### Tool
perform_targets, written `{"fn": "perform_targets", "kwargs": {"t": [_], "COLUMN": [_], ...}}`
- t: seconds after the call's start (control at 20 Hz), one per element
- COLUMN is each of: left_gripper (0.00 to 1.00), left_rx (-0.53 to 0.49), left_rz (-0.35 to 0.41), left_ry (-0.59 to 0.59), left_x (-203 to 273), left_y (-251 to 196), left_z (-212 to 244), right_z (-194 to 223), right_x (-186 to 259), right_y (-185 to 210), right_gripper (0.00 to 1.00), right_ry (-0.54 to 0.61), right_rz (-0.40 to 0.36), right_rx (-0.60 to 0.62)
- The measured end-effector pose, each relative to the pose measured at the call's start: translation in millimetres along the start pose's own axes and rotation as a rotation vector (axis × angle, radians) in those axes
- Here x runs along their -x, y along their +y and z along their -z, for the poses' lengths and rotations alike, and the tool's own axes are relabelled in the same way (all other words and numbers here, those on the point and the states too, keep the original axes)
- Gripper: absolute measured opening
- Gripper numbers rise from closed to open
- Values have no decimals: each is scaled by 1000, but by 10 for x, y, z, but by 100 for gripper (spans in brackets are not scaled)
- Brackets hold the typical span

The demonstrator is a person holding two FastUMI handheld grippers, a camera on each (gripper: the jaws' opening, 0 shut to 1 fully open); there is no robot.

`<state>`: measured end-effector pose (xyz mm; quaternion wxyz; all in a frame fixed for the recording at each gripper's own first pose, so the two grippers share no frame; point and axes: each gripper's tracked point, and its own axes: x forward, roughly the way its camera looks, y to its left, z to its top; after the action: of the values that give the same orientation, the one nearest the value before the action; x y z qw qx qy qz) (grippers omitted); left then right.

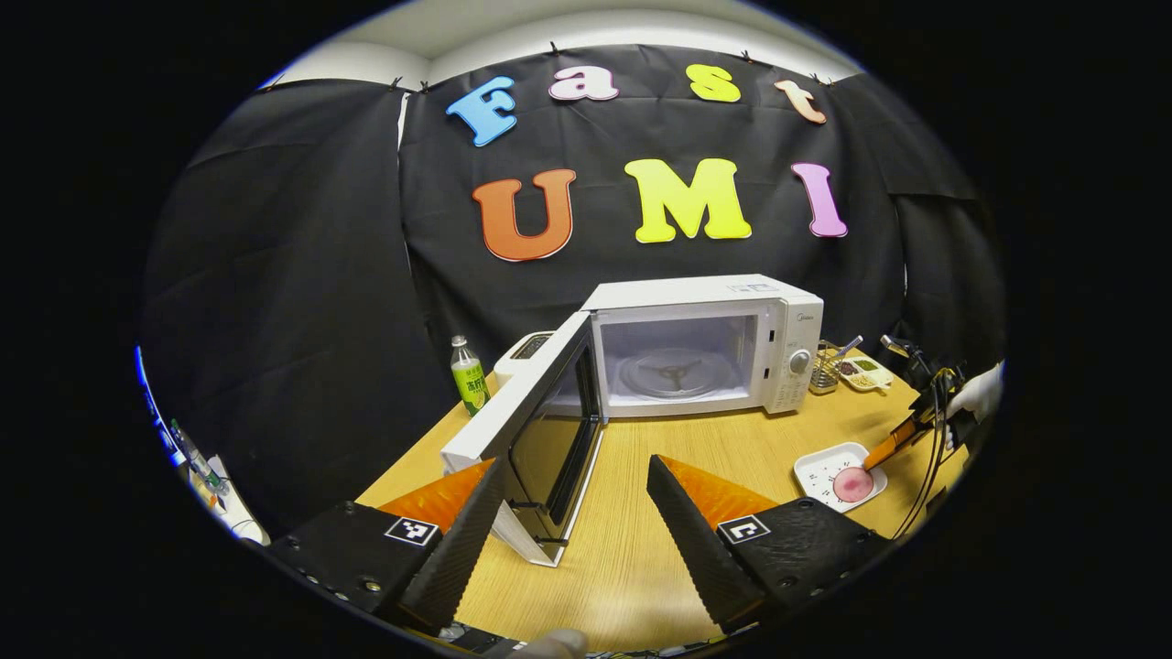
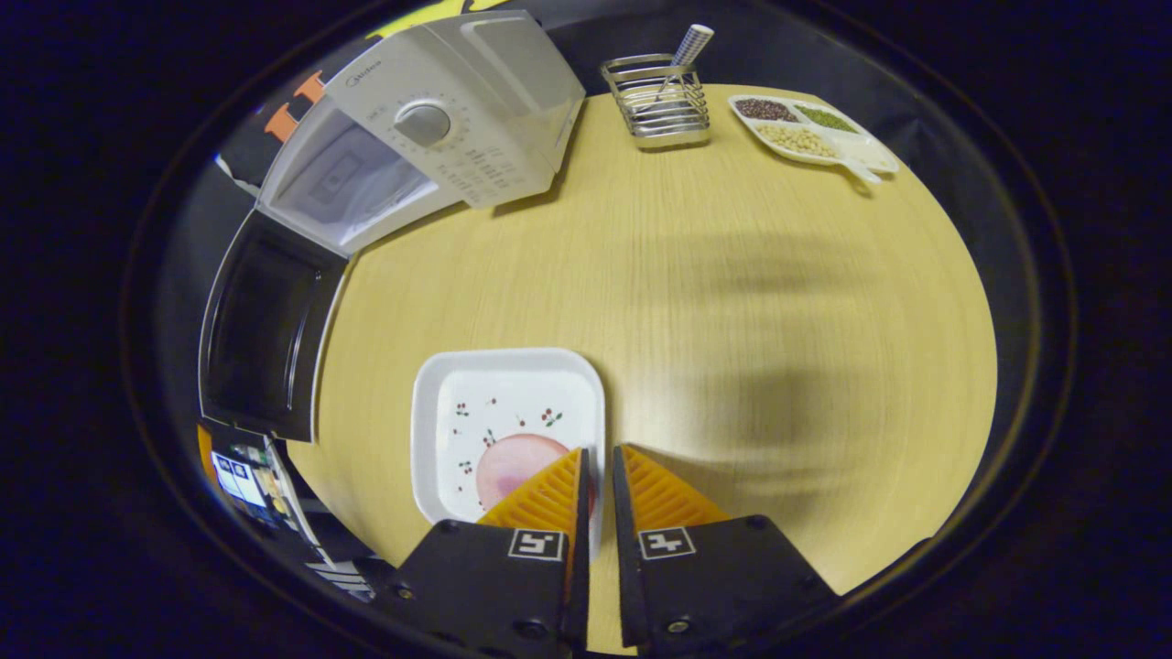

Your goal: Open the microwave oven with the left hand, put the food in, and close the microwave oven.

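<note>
Microwave oven: white, at the back of the wooden table, cavity bare, glass turntable visible inside. Door: swung wide to the left; opening step judged done.

Left gripper: fingers spread wide with nothing between them, hanging low over the table just in front of the door's free edge.

Plate: white, square, small printed sprigs, resting on the table near its front edge, right of the oven and well apart from it. Food: a pink round piece lying on the plate's near side.

Right gripper: fingers drawn almost together across the plate's right rim, one inside over the food, one outside; appeared clamped on the rim. Step in hand judged to be the pick-up of the plate. Next move called for: a level lift, then a carry left and back into the cavity, clear of the door.

Also on the table: green-labelled bottle left of the oven; wire rack; divided dish of beans. Black cloth walled the booth.
</note>
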<state>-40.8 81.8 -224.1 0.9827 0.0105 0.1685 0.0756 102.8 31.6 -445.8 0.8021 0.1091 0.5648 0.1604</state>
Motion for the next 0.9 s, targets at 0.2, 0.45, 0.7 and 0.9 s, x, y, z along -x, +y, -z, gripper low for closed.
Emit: {"fn": "perform_targets", "kwargs": {"t": [0.2,0.45,0.7,0.9], "left_gripper": [95,95,95,95], "left_rx": [3,8,9,5], "left_rz": [-2,0,4,8], "left_ry": [-4,-6,-12,-15], "left_x": [-24,-40,-24,-6], "left_y": [-2,7,34,57], "left_z": [0,-6,-27,-35], "right_z": [48,-79,-63,-66], "right_x": [2,145,209,236], "right_y": [62,206,358,611], "right_gripper": [3,3,3,3], "right_ry": [18,-39,-53,-89], "right_rz": [-23,-67,-158,-307], "right_rx": [12,-4,-110,-242]}}
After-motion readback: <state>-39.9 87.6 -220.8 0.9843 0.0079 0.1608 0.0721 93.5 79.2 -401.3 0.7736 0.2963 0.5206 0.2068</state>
